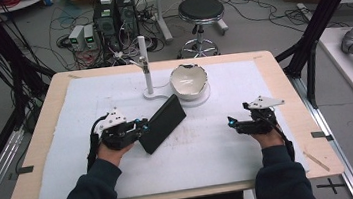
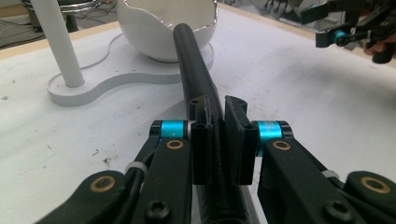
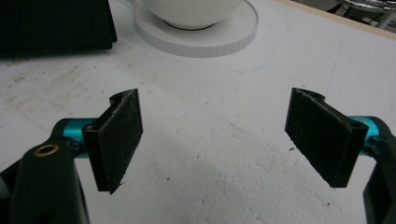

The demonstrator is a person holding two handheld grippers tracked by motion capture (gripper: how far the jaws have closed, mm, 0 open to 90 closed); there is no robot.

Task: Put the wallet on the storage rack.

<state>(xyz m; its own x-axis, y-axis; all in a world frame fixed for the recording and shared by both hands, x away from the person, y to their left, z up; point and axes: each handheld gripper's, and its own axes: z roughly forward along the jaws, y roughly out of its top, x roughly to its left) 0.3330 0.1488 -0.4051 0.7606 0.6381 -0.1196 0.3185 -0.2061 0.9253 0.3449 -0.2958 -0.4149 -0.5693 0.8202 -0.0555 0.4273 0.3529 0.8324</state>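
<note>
Working across the bench (image 1: pixel 49 194), with its white foam sheet, we have the black case (image 1: pixel 162 123) as the biggest thing in play: it lies left of centre, its far end pointing at the white bowl (image 1: pixel 189 80) that sits on the round end of a white stand (image 1: pixel 146 65) with an upright post.

Our left claw (image 1: pixel 143 125) is clamped shut on the near edge of the black case; in the left gripper view the two pads (image 2: pixel 203 149) press both faces of that thin edge, with the case running straight away toward the bowl. Our right claw (image 1: pixel 231 122) hangs over bare foam well to the right, jaws spread wide and holding nothing.

Judging from this, we are moving or lifting the case. To do it well we should keep the squeeze firm and square, since the grip sits at one end and the long body may sag or twist. We should raise it slowly, keep its far end off the bowl's rim, and bring the right claw in under the free end if it droops.
</note>
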